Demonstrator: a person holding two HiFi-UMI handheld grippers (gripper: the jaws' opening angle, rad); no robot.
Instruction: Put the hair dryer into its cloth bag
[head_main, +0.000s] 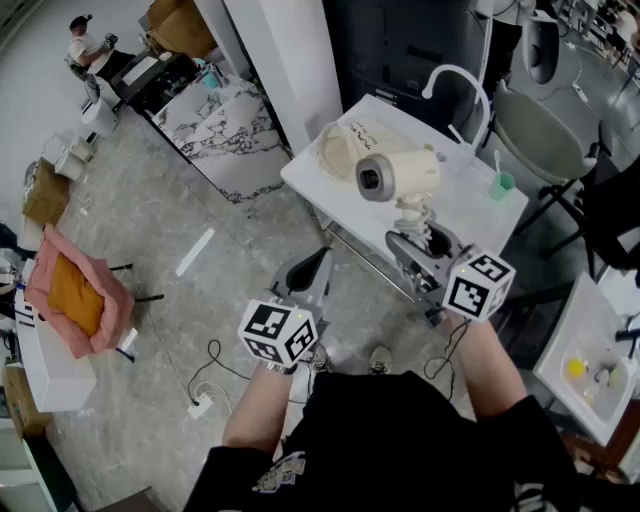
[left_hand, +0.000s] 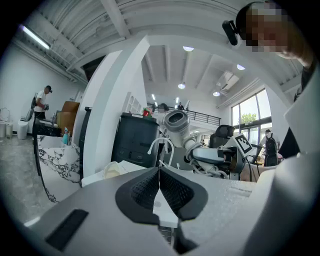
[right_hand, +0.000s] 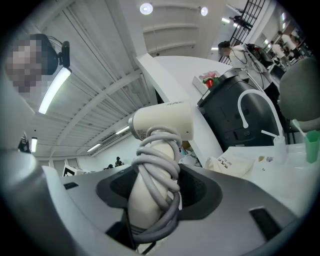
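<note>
A cream hair dryer (head_main: 398, 175) with its grey cord wound round the handle is held up above the white table (head_main: 470, 215). My right gripper (head_main: 420, 240) is shut on that handle; in the right gripper view the handle and cord (right_hand: 155, 170) fill the gap between the pads. The cream cloth bag (head_main: 340, 148) lies crumpled on the table's far left corner, behind the dryer, and shows again as the bag (right_hand: 230, 165) in the right gripper view. My left gripper (head_main: 312, 268) is shut and empty, low and left of the table edge, over the floor.
On the table stand a white curved tube (head_main: 460, 85) and a green cup (head_main: 501, 185). A grey chair (head_main: 540, 135) sits behind it, with a black cabinet (head_main: 400, 45) and a white pillar (head_main: 290, 60) further back. A white basin (head_main: 590, 365) is at the right.
</note>
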